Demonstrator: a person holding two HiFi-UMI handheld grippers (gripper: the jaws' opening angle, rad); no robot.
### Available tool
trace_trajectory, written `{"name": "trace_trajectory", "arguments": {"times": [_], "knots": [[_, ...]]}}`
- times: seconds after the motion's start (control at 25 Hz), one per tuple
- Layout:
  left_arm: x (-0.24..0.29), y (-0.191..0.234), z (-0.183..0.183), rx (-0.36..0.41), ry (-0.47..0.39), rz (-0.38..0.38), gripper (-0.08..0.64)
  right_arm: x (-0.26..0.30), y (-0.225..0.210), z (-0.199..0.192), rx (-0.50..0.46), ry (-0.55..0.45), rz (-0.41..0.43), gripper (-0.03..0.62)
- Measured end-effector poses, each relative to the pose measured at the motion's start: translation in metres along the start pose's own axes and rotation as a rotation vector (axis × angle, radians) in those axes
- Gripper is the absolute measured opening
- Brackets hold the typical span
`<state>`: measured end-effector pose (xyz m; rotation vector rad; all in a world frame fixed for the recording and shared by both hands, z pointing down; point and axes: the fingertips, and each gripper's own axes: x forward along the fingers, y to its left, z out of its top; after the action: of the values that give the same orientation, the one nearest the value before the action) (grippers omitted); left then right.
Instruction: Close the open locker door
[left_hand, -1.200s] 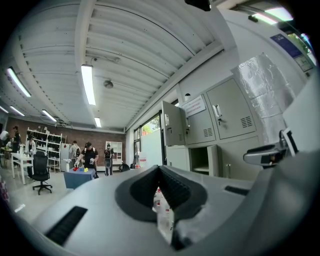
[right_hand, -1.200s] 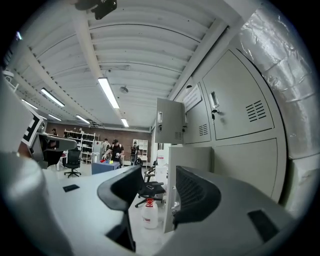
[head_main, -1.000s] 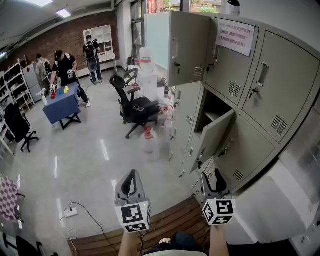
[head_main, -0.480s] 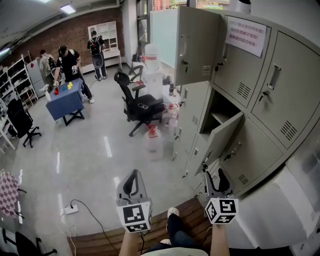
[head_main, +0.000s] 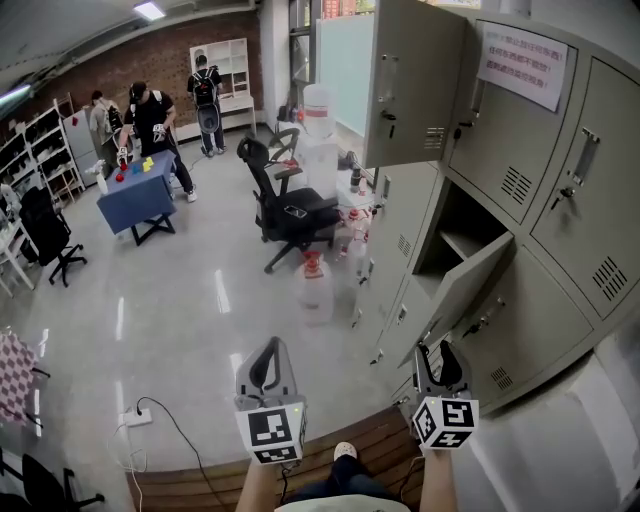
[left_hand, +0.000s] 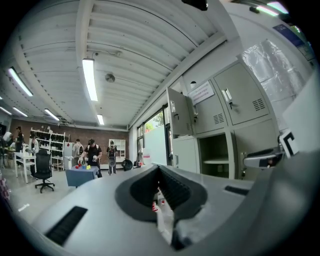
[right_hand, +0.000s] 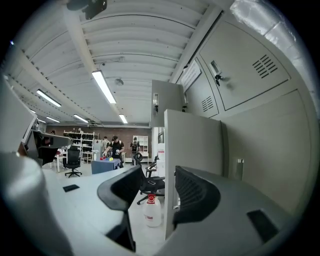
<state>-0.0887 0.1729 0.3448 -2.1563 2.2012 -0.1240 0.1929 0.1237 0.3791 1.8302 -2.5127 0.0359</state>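
A black office chair (head_main: 290, 215) stands near a red-capped jug (head_main: 315, 290), well apart from a blue table (head_main: 135, 197).

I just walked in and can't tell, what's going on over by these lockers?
A person stands at the lockers with a gripper in each hand. The right gripper is open, and the edge of the low open door stands between its jaws, not clamped. The left gripper is shut and empty, away from the lockers. The low door is not yet closed, and an upper door is open too.
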Motion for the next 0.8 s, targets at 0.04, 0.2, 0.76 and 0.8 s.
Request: {"name": "trace_trajectory", "arguments": {"times": [0.04, 0.2, 0.76, 0.8], "knots": [[0.008, -0.001, -0.006, 0.003, 0.003, 0.002, 0.002, 0.007, -0.003, -0.006, -0.002, 0.003, -0.002, 0.209], [0.04, -0.009, -0.015, -0.003, -0.016, 0.005, 0.002, 0.033, -0.018, -0.022, -0.013, 0.002, -0.011, 0.209], [0.115, -0.044, -0.032, 0.011, 0.003, -0.021, 0.002, 0.096, -0.018, -0.042, -0.049, 0.051, 0.118, 0.187], [0.118, -0.044, -0.033, 0.009, 0.006, -0.018, 0.002, 0.101, -0.016, -0.042, -0.058, 0.055, 0.135, 0.185]]}}
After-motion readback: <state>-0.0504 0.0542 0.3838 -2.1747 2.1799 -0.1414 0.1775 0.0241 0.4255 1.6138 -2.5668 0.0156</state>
